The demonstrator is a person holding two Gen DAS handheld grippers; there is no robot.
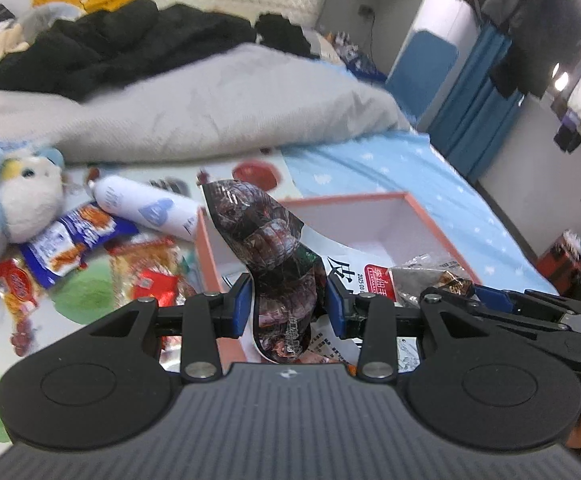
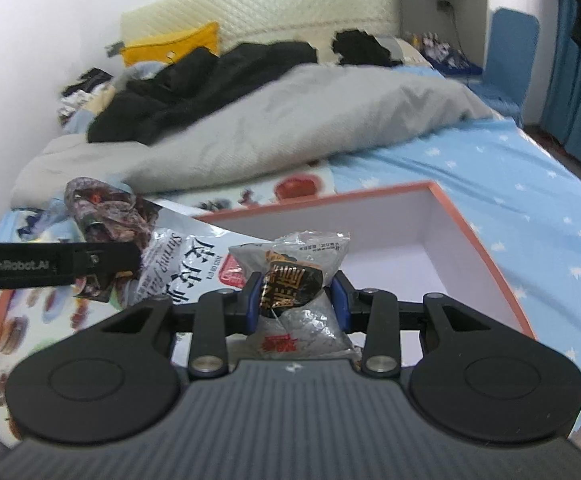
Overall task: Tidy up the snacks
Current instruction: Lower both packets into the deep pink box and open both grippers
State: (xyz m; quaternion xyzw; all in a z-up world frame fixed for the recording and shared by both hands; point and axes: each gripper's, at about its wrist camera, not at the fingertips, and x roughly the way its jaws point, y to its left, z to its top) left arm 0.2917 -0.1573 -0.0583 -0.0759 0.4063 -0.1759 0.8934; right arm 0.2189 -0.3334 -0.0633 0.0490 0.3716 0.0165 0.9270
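Left to right about the orange-rimmed box (image 1: 426,216). Left of the box, loose snacks are lying on the patterned sheet beside a plush toy (image 1: 22,200): a blue wafer packet (image 1: 70,240), a red-and-yellow packet (image 1: 18,288), a red-and-yellow biscuit packet (image 1: 146,268) and a white sausage-shaped tube (image 1: 146,208).

At the box's left wall, the left gripper (image 1: 286,304) is pinching a large shrimp-snack bag (image 1: 266,240) between nearly closed jaws; the bag is hanging partly over the box interior. Over the box's near side, the right gripper (image 2: 295,298) is clamping a small clear-wrapped dark snack (image 2: 290,280) at its middle, jaws narrowed onto the wrapper.

Handling, as judged: both packs are probably light, soft and crinkly, with slippery film; the large bag is creasing at the pinch, so a hold near a sealed edge would likely be firmer. The small pack's contents may crush under hard squeezing.

View differences: the left wrist view is showing the loose pile and toy, absent from the right wrist view. The right wrist view is showing the bag's printed white face (image 2: 186,256), the left tool's arm from the side, and more of the box's empty white floor (image 2: 390,248).
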